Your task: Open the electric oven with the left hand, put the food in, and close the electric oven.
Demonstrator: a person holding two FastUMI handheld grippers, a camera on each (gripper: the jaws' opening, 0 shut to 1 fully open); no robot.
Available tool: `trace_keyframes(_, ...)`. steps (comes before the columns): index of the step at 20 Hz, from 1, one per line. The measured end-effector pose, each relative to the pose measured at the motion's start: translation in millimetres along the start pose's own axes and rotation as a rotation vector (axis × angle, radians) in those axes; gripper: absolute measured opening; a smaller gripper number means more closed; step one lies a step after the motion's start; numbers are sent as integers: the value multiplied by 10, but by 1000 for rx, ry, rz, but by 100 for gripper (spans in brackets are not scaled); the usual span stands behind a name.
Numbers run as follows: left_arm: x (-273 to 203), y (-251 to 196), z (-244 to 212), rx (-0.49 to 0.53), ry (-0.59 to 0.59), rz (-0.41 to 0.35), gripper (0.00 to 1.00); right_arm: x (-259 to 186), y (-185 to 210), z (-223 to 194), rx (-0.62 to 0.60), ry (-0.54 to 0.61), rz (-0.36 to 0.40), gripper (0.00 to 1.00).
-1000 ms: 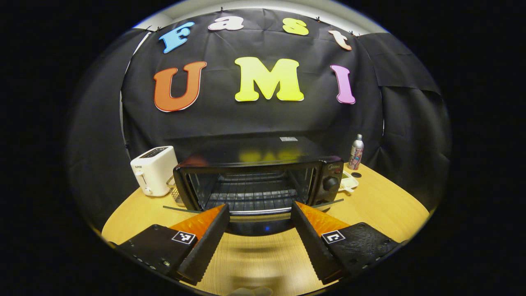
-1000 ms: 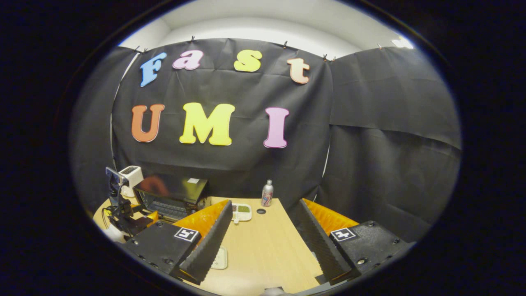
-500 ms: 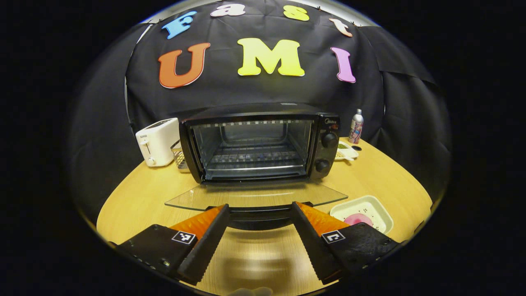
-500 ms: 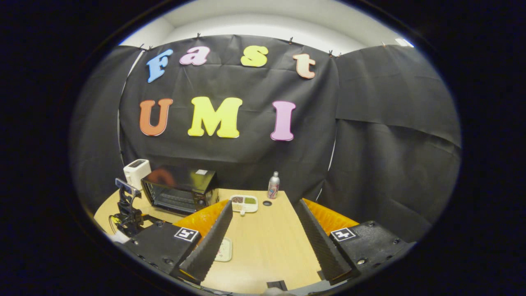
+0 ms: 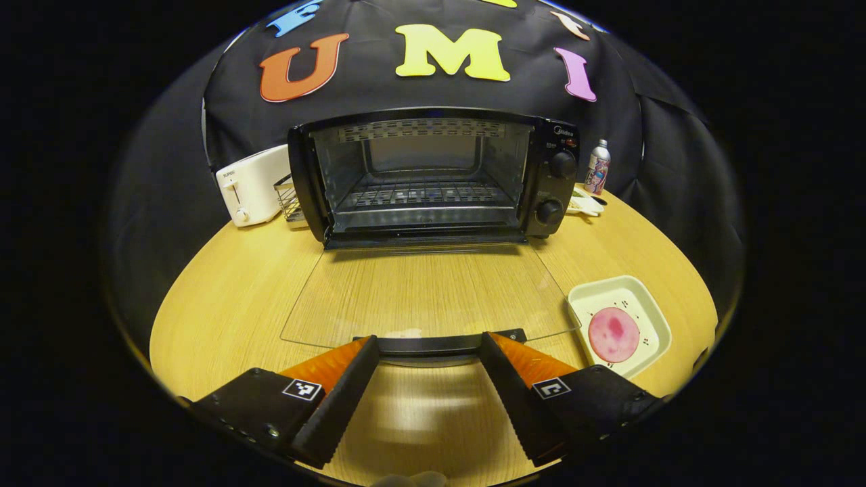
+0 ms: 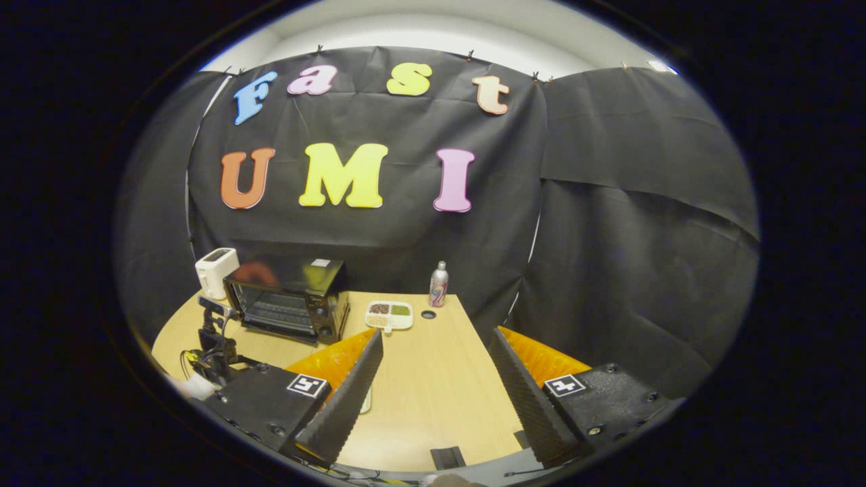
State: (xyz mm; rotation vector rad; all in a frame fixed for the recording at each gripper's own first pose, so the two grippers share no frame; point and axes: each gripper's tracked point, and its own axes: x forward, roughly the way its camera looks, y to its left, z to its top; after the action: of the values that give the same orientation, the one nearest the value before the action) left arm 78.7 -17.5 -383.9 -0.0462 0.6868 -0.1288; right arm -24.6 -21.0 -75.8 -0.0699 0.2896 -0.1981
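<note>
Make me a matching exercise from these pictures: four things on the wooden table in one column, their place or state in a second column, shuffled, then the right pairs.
Things
1. black electric oven
2. white toaster
3. round pink food
4. silver spray can

Place or state
A. lies in the square white dish
B. stands past the oven's knob side
C. glass door folded down flat, wire rack bare
D. stands at the oven's side away from the knobs

Pairs: 1-C, 2-D, 3-A, 4-B
</note>
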Motion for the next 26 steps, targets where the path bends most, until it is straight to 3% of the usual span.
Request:
trace_keyframes(6, -218, 93, 202, 18, -92, -2, 97, 30, 58, -120, 16, 13, 3, 100)
trace_keyframes(13, -1102, 386, 576, -5, -244, -12, 97, 391, 381, -565, 25, 107, 82, 99)
trace_keyframes(19, -1929, 830, 1031, -114, -377, 66, 96, 944, 784, -1179, 8, 266, 173, 97)
trace_keyframes(20, -2058, 909, 1071, -110, -394, 89, 86, 1048, 863, -1302, 12, 299, 188, 96)
trace_keyframes(21, -2185, 991, 1119, -103, -409, 113, 95, 1147, 942, -1462, 6, 338, 204, 99)
trace_keyframes(24, -2545, 1112, 1199, -93, -441, 161, 95, 1329, 1157, -1929, 51, 480, 263, 87)
trace_keyframes(25, -2640, 1128, 1224, -95, -445, 175, 95, 1408, 1256, -2079, 78, 529, 286, 88)
trace_keyframes(26, -2739, 1147, 1221, -100, -444, 188, 95, 1507, 1325, -2195, 98, 566, 299, 77)
